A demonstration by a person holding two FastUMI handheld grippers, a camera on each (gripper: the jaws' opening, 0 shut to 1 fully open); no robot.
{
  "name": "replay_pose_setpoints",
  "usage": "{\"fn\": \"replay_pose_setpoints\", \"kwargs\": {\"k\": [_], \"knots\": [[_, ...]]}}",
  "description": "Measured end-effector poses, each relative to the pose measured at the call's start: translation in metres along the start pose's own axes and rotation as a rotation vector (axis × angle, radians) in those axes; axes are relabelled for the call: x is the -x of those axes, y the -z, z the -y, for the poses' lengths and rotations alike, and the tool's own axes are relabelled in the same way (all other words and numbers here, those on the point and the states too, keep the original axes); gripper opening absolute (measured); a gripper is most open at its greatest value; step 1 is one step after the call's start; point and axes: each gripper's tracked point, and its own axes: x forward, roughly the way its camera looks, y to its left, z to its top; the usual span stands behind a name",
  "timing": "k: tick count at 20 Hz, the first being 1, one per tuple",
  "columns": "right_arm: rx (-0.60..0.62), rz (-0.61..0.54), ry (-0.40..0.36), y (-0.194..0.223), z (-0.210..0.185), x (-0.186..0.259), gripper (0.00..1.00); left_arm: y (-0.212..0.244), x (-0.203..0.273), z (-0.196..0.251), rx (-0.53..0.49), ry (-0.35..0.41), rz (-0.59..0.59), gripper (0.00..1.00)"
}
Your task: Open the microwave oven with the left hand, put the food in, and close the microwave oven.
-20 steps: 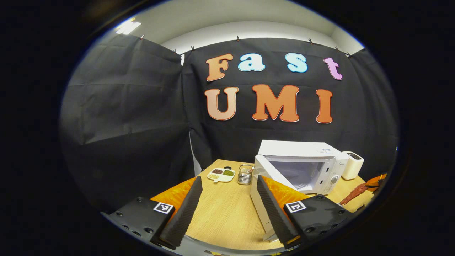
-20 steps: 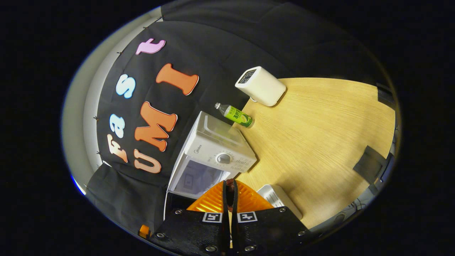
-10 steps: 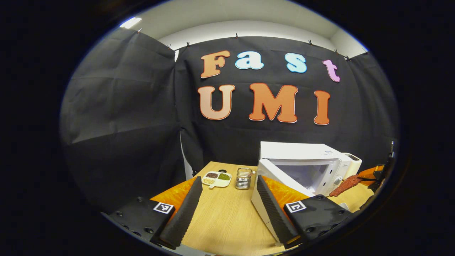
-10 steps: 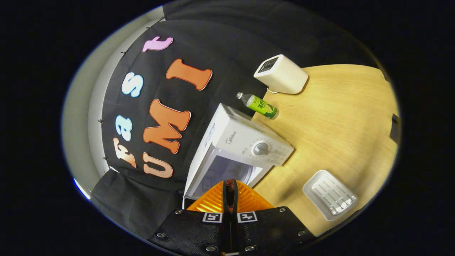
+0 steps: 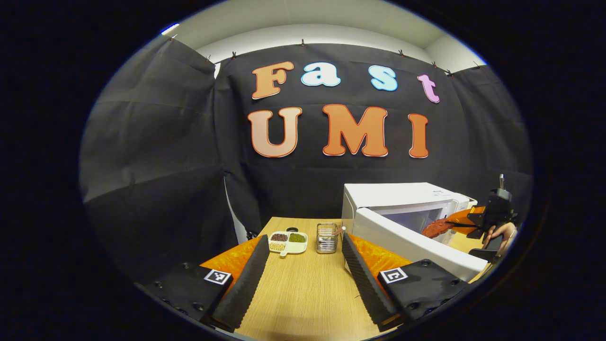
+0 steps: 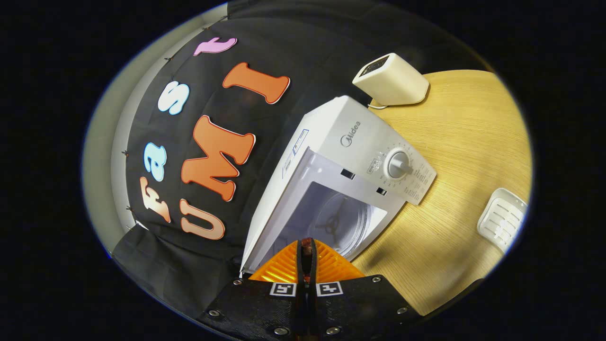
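Microwave oven door open, right gripper fingers pinching reddish food at its mouth, left gripper fingers spread over table.

The wooden counter carried a white microwave oven with its door swung open. In the left gripper view, a small divided dish of beans and a wire holder stood near each other at the far edge. In the right gripper view, a cream toaster stood behind the microwave oven, and a white ridged tray lay well apart.
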Motion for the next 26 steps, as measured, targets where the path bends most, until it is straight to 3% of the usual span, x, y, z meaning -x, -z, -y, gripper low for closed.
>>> {"fn": "replay_pose_setpoints", "kwargs": {"k": [3,5,16,19,20,21,22,23,24,25,26], "knots": [[0.002,0.003,0.034,0.009,0.003,-0.03,0.01,0.006,-0.009,-0.005,0.012,0.026,-0.013,0.94],[0.015,0.019,0.051,0.012,0.005,-0.049,0.01,0.008,-0.014,-0.012,0.033,0.033,-0.02,0.99],[0.03,0.074,0.119,0.044,0.016,-0.116,0.01,0.03,-0.038,-0.065,0.077,-0.035,-0.078,0.95],[0.036,0.083,0.122,0.047,0.016,-0.13,0.05,0.031,-0.042,-0.076,0.072,-0.055,-0.08,0.98],[0.045,0.086,0.137,0.047,0.019,-0.132,0.08,0.032,-0.043,-0.078,0.074,-0.059,-0.082,0.94],[0.065,0.089,0.172,0.046,0.026,-0.132,0.12,0.034,-0.043,-0.079,0.076,-0.063,-0.085,0.98],[0.093,0.089,0.197,0.048,0.033,-0.136,0.16,0.035,-0.045,-0.081,0.077,-0.067,-0.088,0.95],[0.115,0.089,0.212,0.047,0.038,-0.135,0.53,0.036,-0.044,-0.081,0.077,-0.07,-0.09,0.98],[0.135,0.085,0.23,0.046,0.041,-0.134,0.59,0.036,-0.045,-0.081,0.075,-0.071,-0.091,0.98],[0.159,0.088,0.239,0.045,0.043,-0.133,0.82,0.036,-0.044,-0.08,0.073,-0.071,-0.09,0.98],[0.188,0.099,0.235,0.042,0.042,-0.129,0.87,0.035,-0.043,-0.079,0.072,-0.07,-0.088,0.98]]}}
